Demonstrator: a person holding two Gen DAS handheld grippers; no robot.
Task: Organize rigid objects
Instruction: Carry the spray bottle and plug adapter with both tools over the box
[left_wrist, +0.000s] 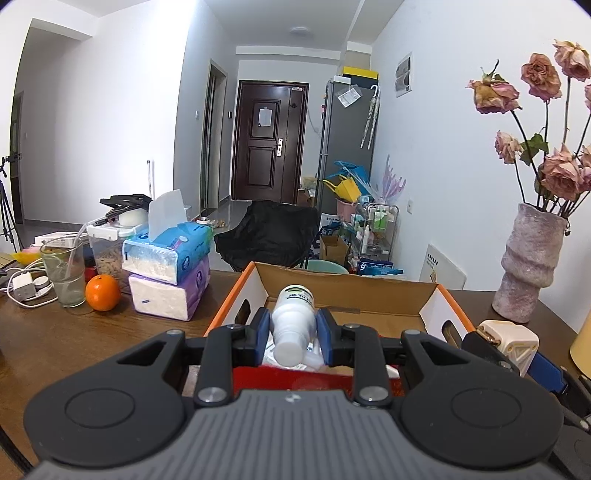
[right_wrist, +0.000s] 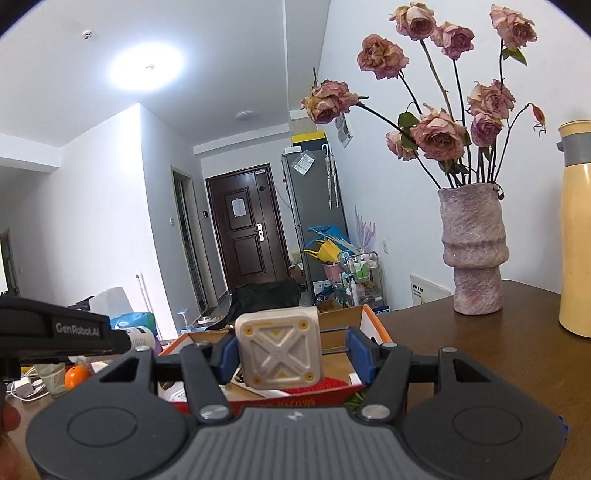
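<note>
We take the cardboard box (left_wrist: 343, 295) as our landmark; it sits open on the wooden table (left_wrist: 74, 339) and is the biggest thing in play. It looks light and stiff, yet its flaps would bend if pushed, so we judge it better left alone than grasped.

Above the box's near right corner, the right gripper (right_wrist: 291, 354) carries a cream square charger block (right_wrist: 280, 350). The left blue pad (right_wrist: 228, 355) presses its side; the right pad seems to stand a little off, so we cannot tell whether the grip is firm. The block looks hard, fairly dense and smooth-sided, best taken across its flat faces.

Over the box's near edge, the left gripper (left_wrist: 293, 334) is clenched on a white plastic bottle (left_wrist: 293, 321), held across its body, cap toward the camera. We judge it light, rigid and round, so liable to roll or slip in the pads.

The box floor is mostly hidden behind both grippers; white and red items lie inside, but we cannot make them out. The bottle's label is too small to read.
</note>
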